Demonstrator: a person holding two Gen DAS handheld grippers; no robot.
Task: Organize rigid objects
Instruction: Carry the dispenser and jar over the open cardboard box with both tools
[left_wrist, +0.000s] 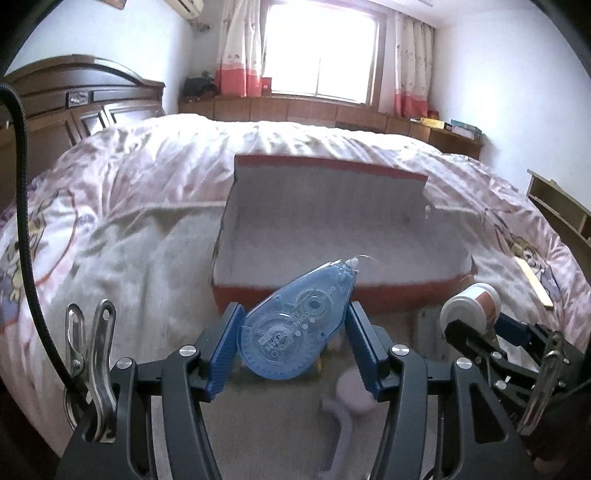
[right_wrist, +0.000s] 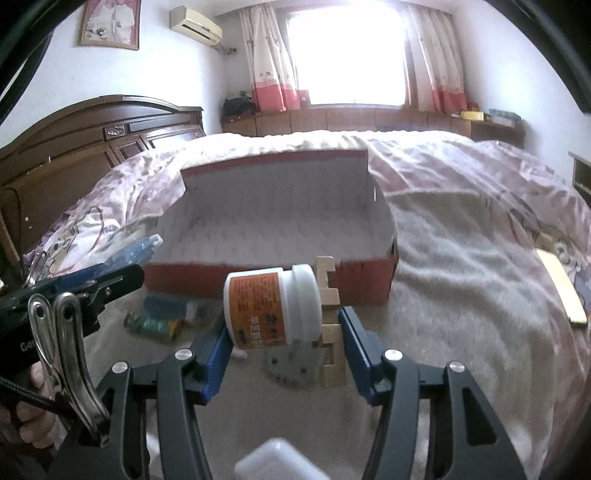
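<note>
On my far left a dark carved wooden headboard (left_wrist: 74, 107) backs the bed, whose pink patterned quilt (left_wrist: 140, 177) gives way to a pale fleecy blanket (left_wrist: 155, 258) nearer me. My left gripper (left_wrist: 291, 332) has its blue ribbed pads clamped on a translucent blue plastic correction-tape dispenser (left_wrist: 295, 325), gripped by its sides and tilted so its white tip points up and to the right, lifted clear of the blanket and just short of the box's near wall. Below it lies a pale pink long-handled thing (left_wrist: 349, 410), perhaps a brush, too blurred for me to name. Ahead, in the middle, sits the open red cardboard box with a white inside (left_wrist: 369, 291), its lid flap standing up at the back. On the blanket before it lie a greenish-blue packet (right_wrist: 162, 317), a notched pale wooden block (right_wrist: 328, 325) and a grey toothed metal piece (right_wrist: 291, 363). To the right, my right gripper (right_wrist: 286, 332) holds a small white plastic jar with an orange label (right_wrist: 271, 306) on its side, cap toward the right, base against the left pad; I cannot tell whether the right pad touches the cap. Far right, a flat pale wooden strip (right_wrist: 563, 291) rests on the quilt.
</note>
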